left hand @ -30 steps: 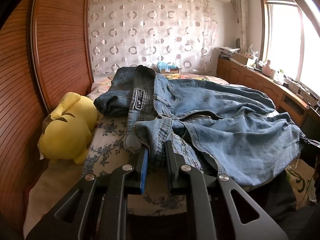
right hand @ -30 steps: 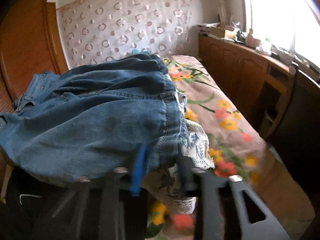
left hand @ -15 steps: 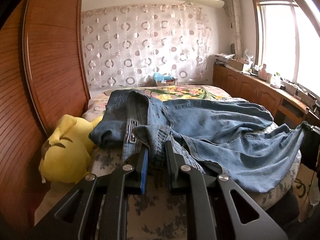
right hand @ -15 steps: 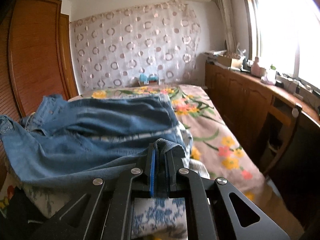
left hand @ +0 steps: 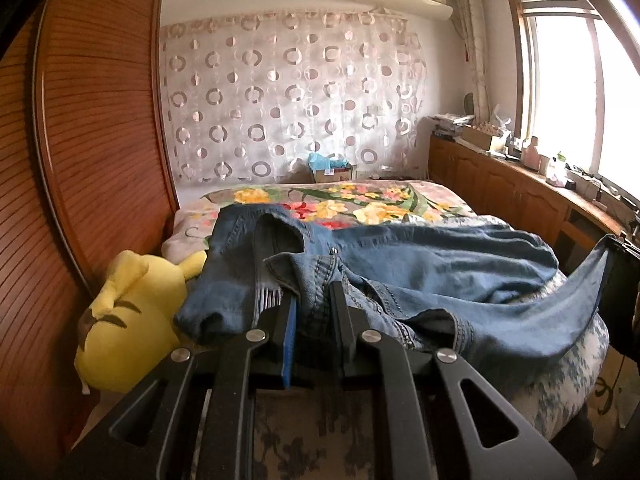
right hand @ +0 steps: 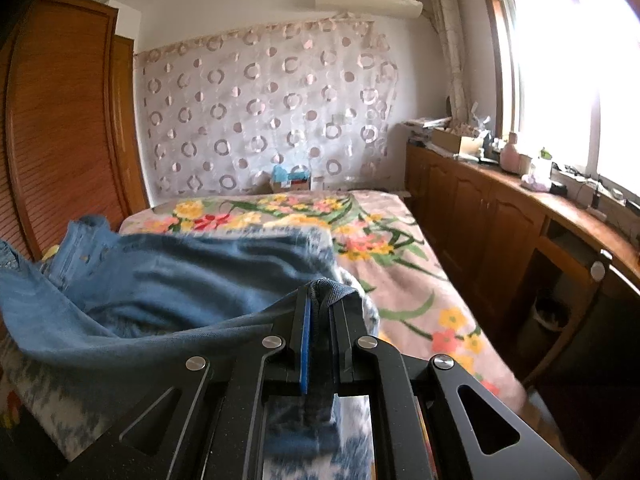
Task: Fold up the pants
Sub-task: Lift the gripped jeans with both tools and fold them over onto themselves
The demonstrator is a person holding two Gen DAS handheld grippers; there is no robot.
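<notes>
1. Two black two-finger grippers are seen, each clamped on the same pair of blue denim pants [left hand: 420, 264], which is spread across the near end of a bed with a floral bedspread [left hand: 360, 200].
2. At the bed's left edge, against the slatted brown wooden wardrobe door [left hand: 92, 152], a yellow plush toy [left hand: 128, 320] is lying, touched by the bunched left end of the denim.
3. The left gripper [left hand: 314, 300] is closed on a stitched fold of the waistband near the bed's near left corner; the cloth is pinched between the blue-padded finger and the black one.
4. From that grip the denim is stretched rightward over the near edge of the bed, sagging in the middle and rising to a raised corner at the right edge of the left wrist view.
5. The right gripper [right hand: 320, 296] is closed on a rolled edge of the fabric, held up above the near right part of the bed; a strip of cloth is seen hanging down between its fingers.
6. Along the right wall, brown wooden cabinets [right hand: 500, 216] are set beside the bed, under a bright window [right hand: 568, 64].
</notes>
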